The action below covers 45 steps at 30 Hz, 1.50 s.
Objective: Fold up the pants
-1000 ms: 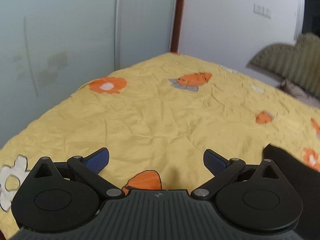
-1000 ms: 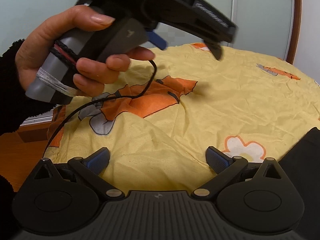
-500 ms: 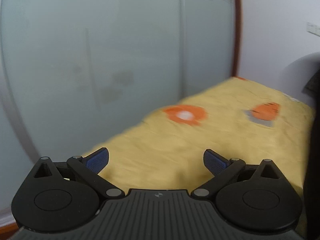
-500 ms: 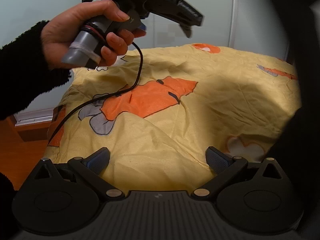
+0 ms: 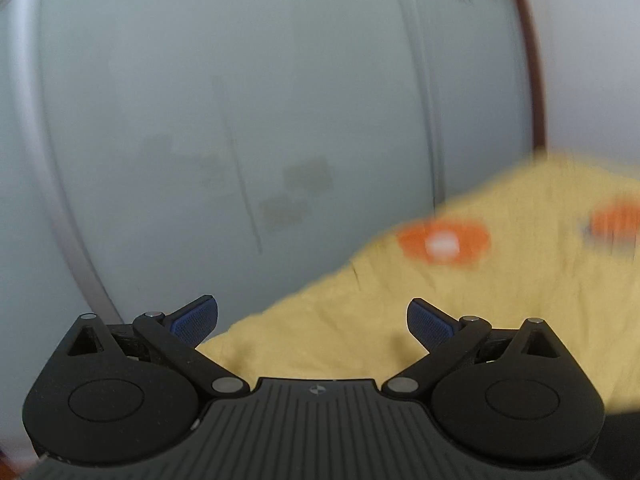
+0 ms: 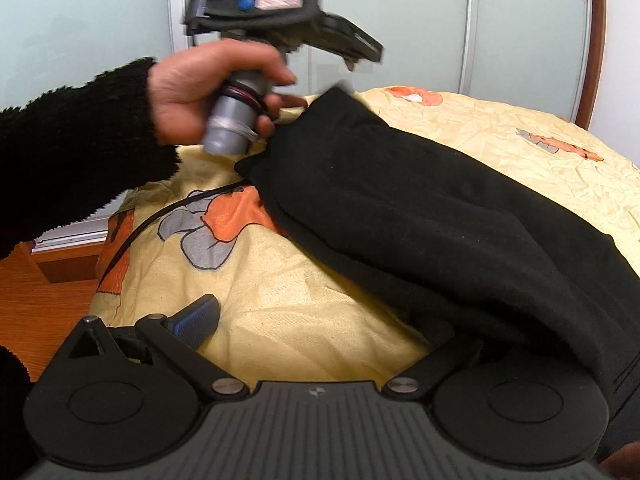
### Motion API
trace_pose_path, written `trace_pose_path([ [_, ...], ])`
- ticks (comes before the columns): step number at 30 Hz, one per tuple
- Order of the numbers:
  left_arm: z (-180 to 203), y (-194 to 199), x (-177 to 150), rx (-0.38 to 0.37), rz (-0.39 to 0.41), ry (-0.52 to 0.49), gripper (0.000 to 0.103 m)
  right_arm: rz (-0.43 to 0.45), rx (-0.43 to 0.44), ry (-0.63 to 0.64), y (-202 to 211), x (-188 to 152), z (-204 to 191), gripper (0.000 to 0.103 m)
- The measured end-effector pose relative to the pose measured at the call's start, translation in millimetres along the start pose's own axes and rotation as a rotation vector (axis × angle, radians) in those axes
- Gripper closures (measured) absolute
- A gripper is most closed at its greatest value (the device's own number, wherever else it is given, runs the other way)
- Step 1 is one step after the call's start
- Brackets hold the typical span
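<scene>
Two grippers are ours. Our left gripper [image 5: 312, 322] stands wide apart with nothing between its blue pads [image 5: 195, 319], pointing at a pale sliding door [image 5: 224, 128] and, at lower right of that blurred view, the yellow bedsheet [image 5: 500, 304]. In the right wrist view, black pants [image 6: 420, 208] lie across the middle and right, covering one finger of our right gripper [image 6: 320, 320]; we cannot tell its spread. Upper left, a hand [image 6: 200, 92] holds the other tool's handle.
</scene>
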<state>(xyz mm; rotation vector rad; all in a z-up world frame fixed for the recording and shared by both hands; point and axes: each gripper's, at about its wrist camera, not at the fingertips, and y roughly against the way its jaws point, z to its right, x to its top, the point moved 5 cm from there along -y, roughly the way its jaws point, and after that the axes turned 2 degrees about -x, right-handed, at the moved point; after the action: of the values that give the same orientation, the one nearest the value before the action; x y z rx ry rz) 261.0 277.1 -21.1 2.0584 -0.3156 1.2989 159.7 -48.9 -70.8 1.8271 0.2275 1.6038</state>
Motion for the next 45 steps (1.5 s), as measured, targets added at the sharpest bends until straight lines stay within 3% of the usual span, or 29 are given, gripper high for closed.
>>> trace_pose_path([
  [4,18.5,-8.7,-9.8,0.012,-0.02,-0.137,0.003,0.0,-0.001,0.001,0.5,0.5,-0.3,0.0],
  [12,14.8,-13.4,-7.1,0.052,-0.003,-0.205,0.003,0.001,0.0,0.001,0.1,-3.4,4.5,0.0],
  [17,7.8,-18.2,-5.5,0.0,-0.02,-0.199,0.014,0.002,0.0,0.001,-0.4,-8.6,11.0,0.0],
  [20,10.4,-21.7,-10.0,-0.019,-0.04,-0.215,0.014,0.002,0.001,0.0,0.1,-7.6,12.1,0.0],
  [30,10.2,-17.6,-12.2,-0.026,-0.028,-0.207,0.003,0.002,0.001,0.0,-0.1,-6.8,12.5,0.0],
  [35,7.3,-16.3,-14.2,-0.037,-0.068,-0.19,0.0,0.002,0.002,-0.001,0.1,-7.6,13.4,0.0],
  [40,-3.5,11.4,-18.8,-0.087,-0.103,-0.153,0.001,0.003,0.002,-0.001,0.5,-8.2,14.4,0.0],
  [43,-9.7,45.4,-20.9,-0.105,-0.044,-0.178,0.0,0.003,0.0,0.0,0.5,-8.0,14.2,0.0],
  [45,-12.4,69.0,-21.9,-0.162,-0.017,-0.169,0.0,0.002,0.002,-0.006,1.2,-5.7,13.6,0.0],
])
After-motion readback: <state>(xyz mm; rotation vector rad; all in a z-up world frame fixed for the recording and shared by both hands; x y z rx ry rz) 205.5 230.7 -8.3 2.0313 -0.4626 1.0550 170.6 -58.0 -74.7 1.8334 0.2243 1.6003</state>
